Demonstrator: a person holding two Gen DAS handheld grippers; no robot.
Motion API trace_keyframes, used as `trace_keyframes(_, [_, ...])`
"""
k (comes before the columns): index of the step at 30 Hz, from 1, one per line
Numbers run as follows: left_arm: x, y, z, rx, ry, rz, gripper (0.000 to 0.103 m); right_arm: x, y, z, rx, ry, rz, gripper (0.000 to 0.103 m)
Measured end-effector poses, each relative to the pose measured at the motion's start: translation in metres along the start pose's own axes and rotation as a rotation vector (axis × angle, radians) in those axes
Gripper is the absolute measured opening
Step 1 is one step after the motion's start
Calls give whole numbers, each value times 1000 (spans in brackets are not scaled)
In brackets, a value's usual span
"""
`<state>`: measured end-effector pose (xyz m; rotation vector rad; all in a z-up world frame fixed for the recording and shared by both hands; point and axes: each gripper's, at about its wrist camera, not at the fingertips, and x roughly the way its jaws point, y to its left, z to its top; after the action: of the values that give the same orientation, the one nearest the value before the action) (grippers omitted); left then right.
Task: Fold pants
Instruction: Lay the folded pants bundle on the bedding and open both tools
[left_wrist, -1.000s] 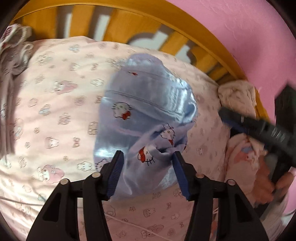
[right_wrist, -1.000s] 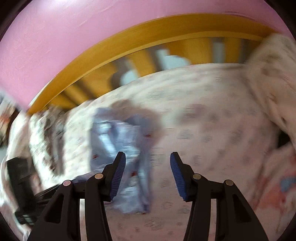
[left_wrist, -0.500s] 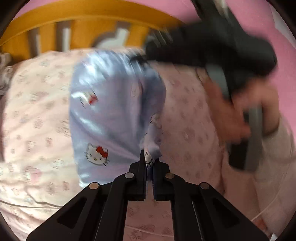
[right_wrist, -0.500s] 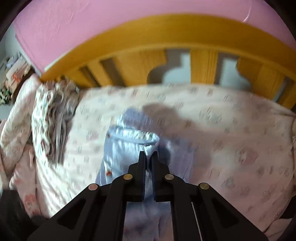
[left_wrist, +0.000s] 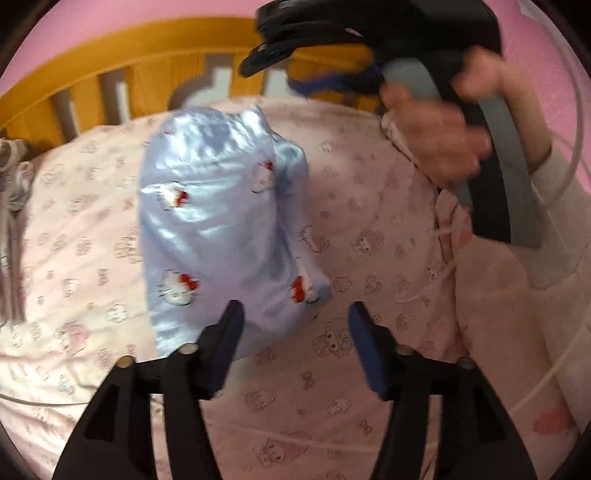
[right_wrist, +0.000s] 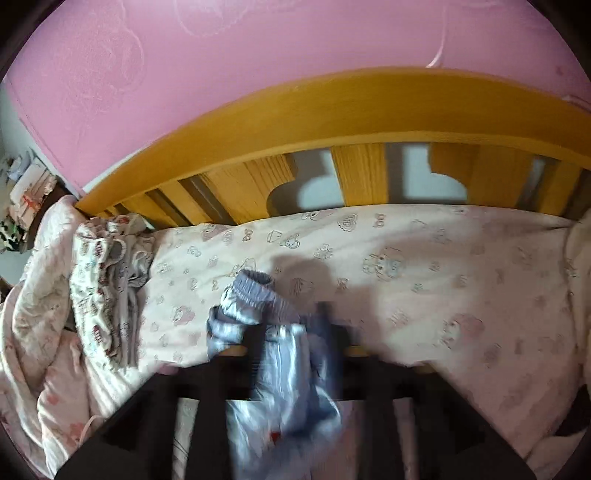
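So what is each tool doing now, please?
Left tool: jaws opening, nothing gripped; pants lie just beyond.
Right tool: jaws opening, pants between them.

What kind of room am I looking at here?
Most likely a child's bedroom: a bed with a wooden headboard, a pink cartoon-print sheet, and a pink wall behind it.

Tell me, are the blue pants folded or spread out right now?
Folded. The pants lie doubled into a compact bundle on the sheet, with neither leg stretched out.
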<state>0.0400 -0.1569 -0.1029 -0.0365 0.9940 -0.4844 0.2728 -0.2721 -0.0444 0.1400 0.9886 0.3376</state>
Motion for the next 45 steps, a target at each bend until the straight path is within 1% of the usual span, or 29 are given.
trace_keyframes(1, [-5, 7, -1, -20, -9, 19, 69, -5, -1, -4, -6, -12, -18, 76])
trace_keyframes(2, [-11, 16, -4, -49, -16, 44, 69, -8, 0, -10, -21, 1, -36, 76])
trace_keyframes(5, [-18, 50, -5, -152, -24, 142, 69, 0, 6, -24, -36, 78, 15, 75])
trace_keyframes(7, [-18, 74, -7, -228, -15, 162, 69, 11, 11, -33, -30, 115, 31, 69])
trace_keyframes(8, [-18, 88, -8, -274, -12, 161, 69, 24, 18, -38, -50, 151, 26, 64])
trace_keyframes(9, [-16, 95, -10, -306, -7, 160, 69, 31, 23, -42, -77, 167, 8, 49])
trace_keyframes(10, [-15, 103, -11, -331, 0, 158, 69, 40, 29, -46, -111, 179, -29, 27])
trace_keyframes(12, [-13, 108, -16, -340, 8, 163, 69, 51, 29, -49, -121, 180, -89, 6])
trace_keyframes(15, [-1, 105, -13, -308, 23, 172, 69, 61, 7, -46, -41, 181, -146, 6])
trace_keyframes(17, [9, 105, -12, -275, 27, 211, 69, 68, -11, -48, 18, 219, -192, 6])
trace_keyframes(18, [15, 105, -12, -267, 36, 226, 69, 70, -20, -50, 46, 236, -199, 6])
trace_keyframes(21, [24, 102, -18, -248, 63, 208, 69, 66, -28, -51, 72, 245, -185, 6])
trace_keyframes(22, [26, 99, -20, -242, 70, 212, 69, 62, -29, -49, 75, 249, -183, 8])
trace_keyframes(23, [28, 96, -22, -235, 75, 213, 69, 59, -29, -49, 78, 252, -183, 12])
trace_keyframes(25, [31, 91, -26, -227, 88, 209, 69, 49, -29, -46, 98, 249, -179, 37])
trace_keyframes(26, [32, 87, -28, -215, 94, 219, 69, 44, -27, -44, 107, 236, -166, 44])
trace_keyframes(27, [33, 83, -30, -199, 97, 229, 69, 35, -24, -44, 115, 215, -155, 54])
trace_keyframes(28, [33, 79, -31, -185, 95, 244, 69, 28, -21, -45, 113, 197, -153, 57])
trace_keyframes(29, [31, 74, -32, -177, 89, 259, 69, 19, -15, -47, 98, 183, -157, 57])
trace_keyframes(30, [28, 70, -33, -173, 82, 259, 69, 12, -6, -50, 69, 176, -180, 57])
trace_keyframes(31, [25, 67, -33, -170, 78, 246, 69, 6, 5, -58, 34, 168, -225, 57])
trace_keyframes(32, [20, 64, -32, -165, 71, 234, 69, 1, 14, -67, 17, 158, -249, 57])
trace_keyframes(34, [4, 58, -29, -150, 41, 221, 69, -5, 26, -84, -1, 161, -263, 57])
trace_keyframes(37, [-30, 50, -19, -106, -35, 236, 69, -4, 39, -109, 7, 223, -305, 57])
trace_keyframes(38, [-44, 49, -15, -93, -67, 243, 69, -8, 37, -115, 44, 225, -290, 57])
trace_keyframes(40, [-72, 47, -12, -74, -125, 263, 69, -23, 34, -126, 131, 216, -222, 57])
trace_keyframes(41, [-86, 46, -10, -67, -152, 272, 69, -38, 35, -131, 163, 182, -171, 57])
trace_keyframes(42, [-100, 45, -9, -60, -182, 285, 69, -48, 36, -134, 172, 155, -155, 57])
trace_keyframes(45, [-143, 47, -3, -53, -270, 336, 69, -87, 46, -143, 164, 1, -172, 57])
